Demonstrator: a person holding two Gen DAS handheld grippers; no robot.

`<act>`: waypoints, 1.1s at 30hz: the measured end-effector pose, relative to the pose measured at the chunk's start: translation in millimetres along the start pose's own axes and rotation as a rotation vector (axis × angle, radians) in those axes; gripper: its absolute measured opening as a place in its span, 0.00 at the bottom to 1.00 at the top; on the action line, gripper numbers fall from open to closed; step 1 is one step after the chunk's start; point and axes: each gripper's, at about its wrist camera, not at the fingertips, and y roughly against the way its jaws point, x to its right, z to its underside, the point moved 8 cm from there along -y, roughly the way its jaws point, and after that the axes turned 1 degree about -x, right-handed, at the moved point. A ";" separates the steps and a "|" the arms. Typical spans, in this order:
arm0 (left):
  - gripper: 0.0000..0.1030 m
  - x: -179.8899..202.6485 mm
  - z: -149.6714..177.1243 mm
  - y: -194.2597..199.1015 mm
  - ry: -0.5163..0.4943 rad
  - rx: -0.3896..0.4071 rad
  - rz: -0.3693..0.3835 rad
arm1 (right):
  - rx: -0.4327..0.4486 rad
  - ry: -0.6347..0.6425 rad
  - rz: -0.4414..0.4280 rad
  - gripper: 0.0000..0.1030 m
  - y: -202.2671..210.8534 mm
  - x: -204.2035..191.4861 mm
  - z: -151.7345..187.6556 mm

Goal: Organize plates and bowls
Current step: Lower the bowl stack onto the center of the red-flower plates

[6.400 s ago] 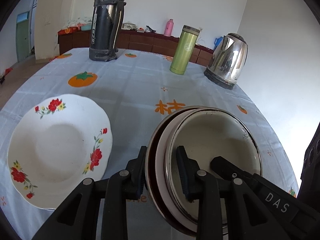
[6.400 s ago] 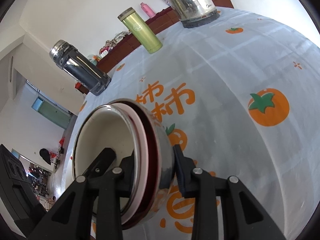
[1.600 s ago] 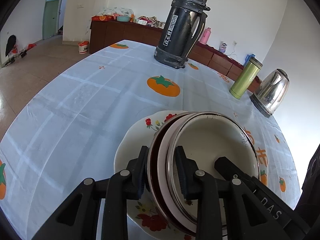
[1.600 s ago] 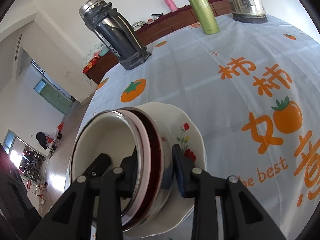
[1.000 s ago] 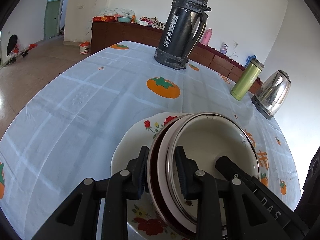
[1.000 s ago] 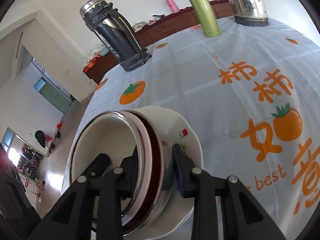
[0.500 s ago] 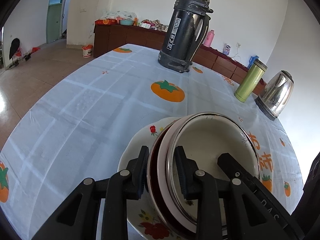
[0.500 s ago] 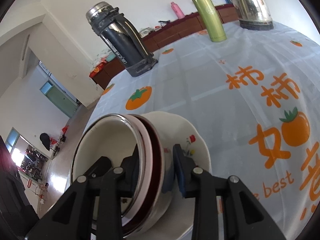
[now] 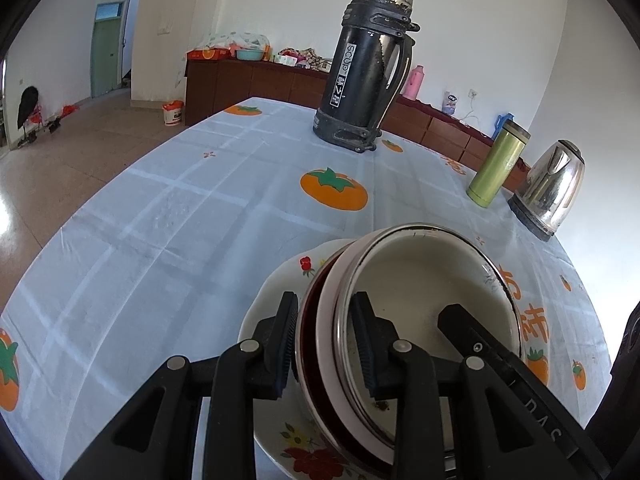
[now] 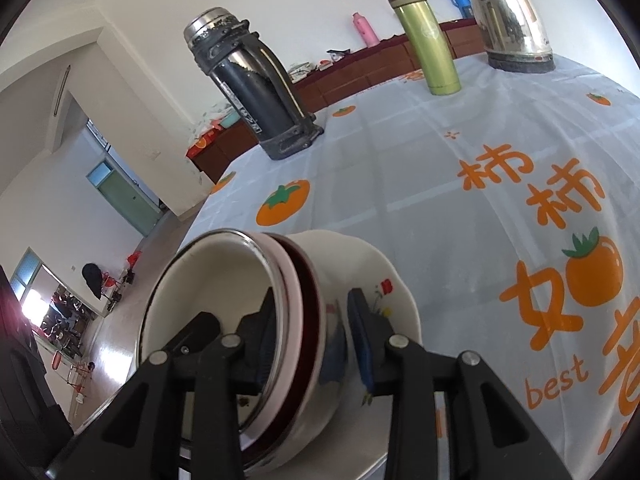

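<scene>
A stack of nested bowls, cream enamel inside pink and dark red ones, sits in the white flowered plate on the table. My left gripper straddles the stack's left rim, its jaws slightly apart from it. My right gripper straddles the opposite rim of the stack, its outer finger standing off the bowl wall. The plate shows under the stack in the right wrist view.
A tall black thermos, a green tumbler and a steel kettle stand at the far side of the table. The tablecloth has orange persimmon prints. The table edge drops to the floor at the left.
The bowl stack was carried from the table's right side over the flowered plate and lowered into it. Both grippers' jaws have widened a little around the rims.
</scene>
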 end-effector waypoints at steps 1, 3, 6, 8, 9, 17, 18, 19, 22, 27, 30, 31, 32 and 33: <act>0.30 0.3 0.0 0.1 -0.002 0.003 -0.001 | 0.002 0.002 0.001 0.33 0.5 0.1 0.2; 0.30 0.3 -0.4 0.2 -0.005 0.006 0.001 | 0.005 0.005 0.003 0.33 0.7 0.4 0.0; 0.30 0.6 0.0 0.1 -0.007 0.004 0.002 | 0.004 0.006 0.008 0.33 0.9 0.3 0.1; 0.30 0.3 0.4 -0.7 -0.001 -0.004 0.009 | 0.001 0.005 0.004 0.33 2.1 0.3 0.9; 0.30 0.1 0.8 -1.5 0.004 -0.010 0.015 | -0.001 0.002 0.000 0.33 2.7 0.4 1.1; 0.40 -1.3 1.9 -3.3 0.019 -0.019 0.006 | 0.004 -0.024 0.000 0.43 12.6 3.4 0.9; 0.40 -1.1 2.2 -2.8 0.015 -0.018 0.002 | 0.006 -0.023 0.001 0.45 14.3 3.2 1.0; 0.40 -1.0 2.4 -2.2 0.010 -0.016 -0.005 | 0.007 -0.020 0.007 0.45 15.2 2.9 1.0; 0.40 -1.6 2.8 -1.5 0.000 -0.013 -0.015 | 0.011 -0.010 0.015 0.45 15.5 2.8 1.1; 0.41 -2.2 3.2 -1.8 -0.001 -0.013 -0.009 | 0.022 0.004 0.034 0.46 17.0 3.2 1.0; 0.44 -1.7 4.1 -1.5 -0.003 -0.020 0.001 | 0.025 0.009 0.042 0.46 19.8 3.4 0.4; 0.45 -1.2 4.5 -1.4 -0.002 -0.022 0.007 | 0.025 0.006 0.039 0.46 20.5 3.5 0.3; 0.47 -0.3 4.7 -1.1 -0.002 -0.023 0.011 | 0.026 0.001 0.032 0.47 22.0 4.4 0.3; 0.49 0.7 4.9 -0.8 -0.003 -0.024 0.012 | 0.027 -0.004 0.026 0.47 23.2 5.3 -0.2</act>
